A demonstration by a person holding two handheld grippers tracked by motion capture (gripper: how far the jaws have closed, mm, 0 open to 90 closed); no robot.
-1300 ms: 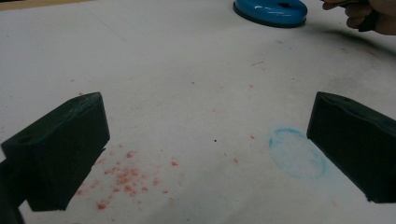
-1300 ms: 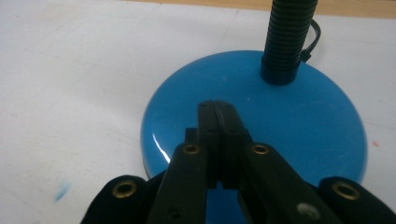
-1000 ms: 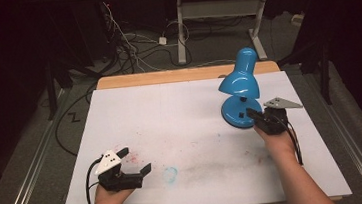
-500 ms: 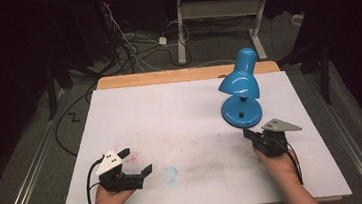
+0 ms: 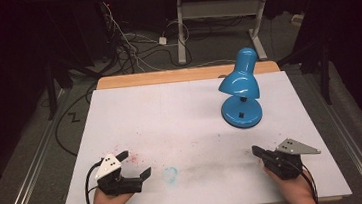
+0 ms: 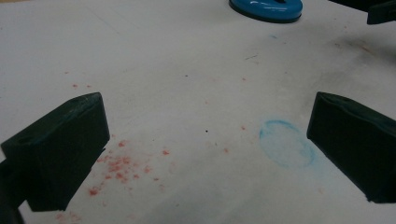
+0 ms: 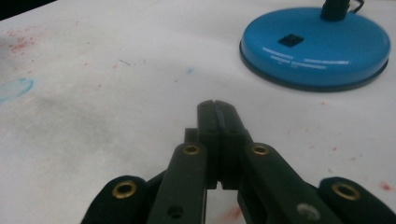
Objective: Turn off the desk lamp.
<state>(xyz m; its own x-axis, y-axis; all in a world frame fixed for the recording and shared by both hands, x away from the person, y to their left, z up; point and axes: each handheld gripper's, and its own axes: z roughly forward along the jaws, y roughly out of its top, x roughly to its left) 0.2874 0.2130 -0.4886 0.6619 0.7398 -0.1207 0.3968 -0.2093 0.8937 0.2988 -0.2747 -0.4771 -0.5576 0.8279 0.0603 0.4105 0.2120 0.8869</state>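
Note:
A blue desk lamp stands on the white table at the back right, its shade tilted over a round base. My right gripper rests near the front right edge, well short of the lamp base, jaws pressed together with nothing between them. At the front left my left gripper lies with its jaws spread wide, empty; bare tabletop shows between them. The lamp base's edge appears far off in the left gripper view.
Red speckles and a faint blue ring stain mark the tabletop near the left gripper. A wooden strip edges the table's far side. Cables and a desk frame lie on the floor beyond.
My right gripper has drawn back from the lamp base toward the front edge of the table. The left gripper has stayed put, and the lamp stands where it was.

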